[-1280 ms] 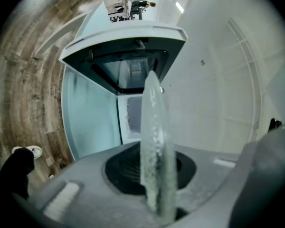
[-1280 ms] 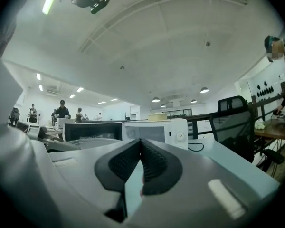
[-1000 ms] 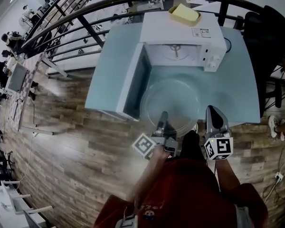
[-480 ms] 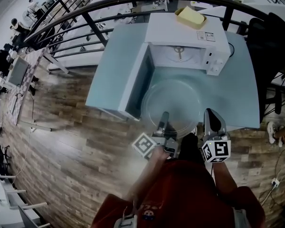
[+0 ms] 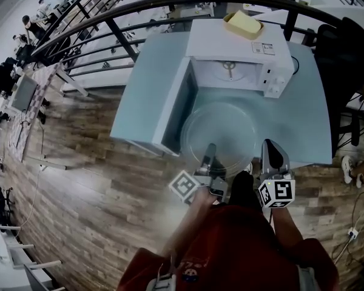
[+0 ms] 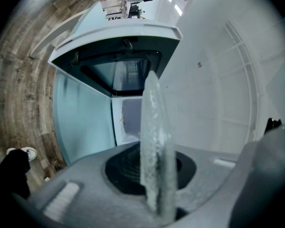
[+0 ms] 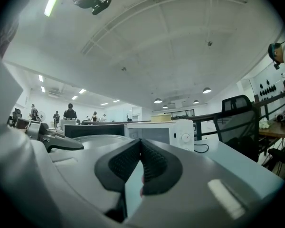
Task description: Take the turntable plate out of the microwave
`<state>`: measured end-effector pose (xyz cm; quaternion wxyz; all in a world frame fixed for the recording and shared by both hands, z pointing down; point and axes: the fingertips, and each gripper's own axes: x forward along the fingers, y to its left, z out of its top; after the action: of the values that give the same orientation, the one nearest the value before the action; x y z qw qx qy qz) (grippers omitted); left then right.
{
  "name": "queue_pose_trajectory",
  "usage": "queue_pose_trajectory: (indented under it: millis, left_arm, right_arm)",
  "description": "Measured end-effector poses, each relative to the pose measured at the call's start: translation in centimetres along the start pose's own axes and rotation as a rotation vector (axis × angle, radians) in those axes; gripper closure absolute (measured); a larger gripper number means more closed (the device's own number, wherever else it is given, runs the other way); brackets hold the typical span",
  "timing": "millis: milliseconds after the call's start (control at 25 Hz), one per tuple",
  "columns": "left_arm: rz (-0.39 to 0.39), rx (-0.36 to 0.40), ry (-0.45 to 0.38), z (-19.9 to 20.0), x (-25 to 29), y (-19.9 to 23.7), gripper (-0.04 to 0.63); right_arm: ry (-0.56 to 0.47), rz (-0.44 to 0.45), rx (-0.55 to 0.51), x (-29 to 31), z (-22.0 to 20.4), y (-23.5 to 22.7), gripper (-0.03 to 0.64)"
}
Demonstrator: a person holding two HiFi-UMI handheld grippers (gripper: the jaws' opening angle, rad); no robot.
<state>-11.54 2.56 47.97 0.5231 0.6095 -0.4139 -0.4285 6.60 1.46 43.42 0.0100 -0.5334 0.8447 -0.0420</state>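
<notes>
Glass turntable plate (image 5: 221, 135) is out of the microwave (image 5: 236, 47), over the worktop (image 5: 303, 114), its near rim clamped in the left gripper (image 5: 208, 153). The right gripper (image 5: 273, 150) is closed and empty. Gripped by one edge only, the plate could slip, tip and crack.

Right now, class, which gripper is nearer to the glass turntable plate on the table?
Left. The left gripper is clamped on the near rim of the turntable plate; the right gripper is shut and empty, just beside the plate's right edge.
</notes>
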Motion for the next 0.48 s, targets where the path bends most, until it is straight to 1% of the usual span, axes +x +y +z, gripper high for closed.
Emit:
queue_pose_trajectory:
  millis: [120,480]
  left_arm:
    - [0.007,-0.002,0.003,-0.11,0.15,0.08,0.571]
    - [-0.022,0.000,0.011,0.07,0.87,-0.45,0.571]
  right_arm:
    - [0.003,-0.006,0.006,0.08,-0.11,-0.25,0.617]
    - [0.004,-0.007,-0.007,0.39,0.22,-0.67,0.616]
